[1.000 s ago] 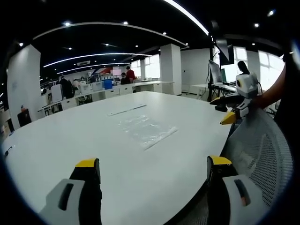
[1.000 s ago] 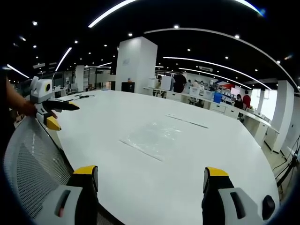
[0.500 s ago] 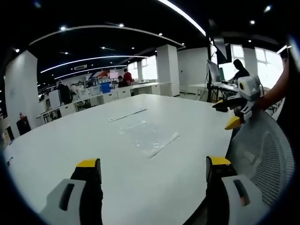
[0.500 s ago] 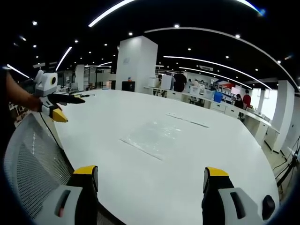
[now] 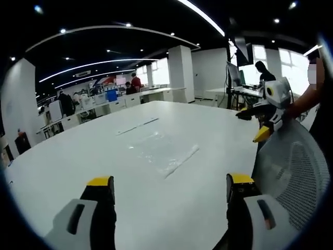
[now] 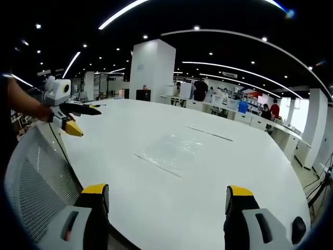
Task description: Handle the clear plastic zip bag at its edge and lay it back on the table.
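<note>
The clear plastic zip bag (image 5: 163, 153) lies flat on the white counter (image 5: 62, 166), just right of centre in the left gripper view and a little left of centre in the right gripper view (image 6: 171, 151); its near long edge shows as a pale raised line, and beyond it, toward the upper middle of both frames, a thin strip (image 5: 136, 126) rests apart from it on the counter. The left claw (image 5: 170, 187) stands with its jaws wide apart and nothing between them, low in its frame and well short of the bag; the right claw (image 6: 166, 195) is likewise spread and empty, also well short of the bag. Each claw appears in the other's view at the frame's side, near the back of a grey mesh chair (image 5: 291, 177), held up over the counter's rim by a hand.

The step in hand looks like the approach, with the bag not yet touched; to do it well, bring one claw down low and nearly level with the counter toward the near edge, so the lower jaw can slide under the thin film instead of pushing it away; pinch only the edge, since slick film may slip from a shallow bite; lift gently, then lower it flat so it does not fold on itself.
</note>
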